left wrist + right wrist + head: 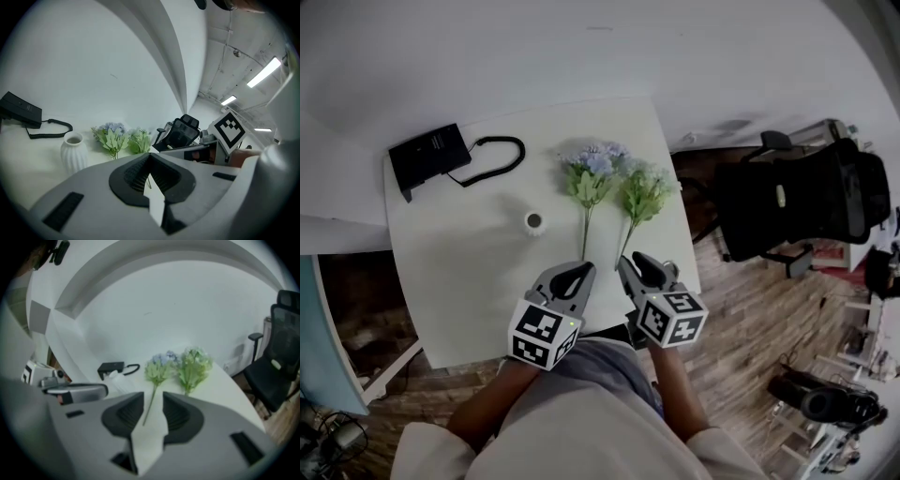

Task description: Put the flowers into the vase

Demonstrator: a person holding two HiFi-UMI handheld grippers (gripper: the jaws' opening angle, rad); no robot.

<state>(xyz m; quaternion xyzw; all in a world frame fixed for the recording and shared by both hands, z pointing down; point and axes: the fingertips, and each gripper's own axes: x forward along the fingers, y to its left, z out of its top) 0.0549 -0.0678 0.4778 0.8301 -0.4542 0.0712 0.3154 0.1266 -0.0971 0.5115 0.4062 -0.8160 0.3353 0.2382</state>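
**Light sprigs, thin stems: take them low**

Two flower sprigs lie flat on the white tabletop, a blue-flowered sprig and a green sprig just beside it. The small white vase stands upright to their left, apart from them. The right gripper has its fingers spread, with a stem end in line between them but unpinched. The left gripper has its fingers pressed together on nothing. The sprigs look light and top-heavy, their stems thin and likely slippery, so the lower stem, clear of the leaves, looks the soundest hold.

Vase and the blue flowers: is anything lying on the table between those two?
No. The head view shows only bare white table between the vase and the blue flowers; the left gripper view agrees.
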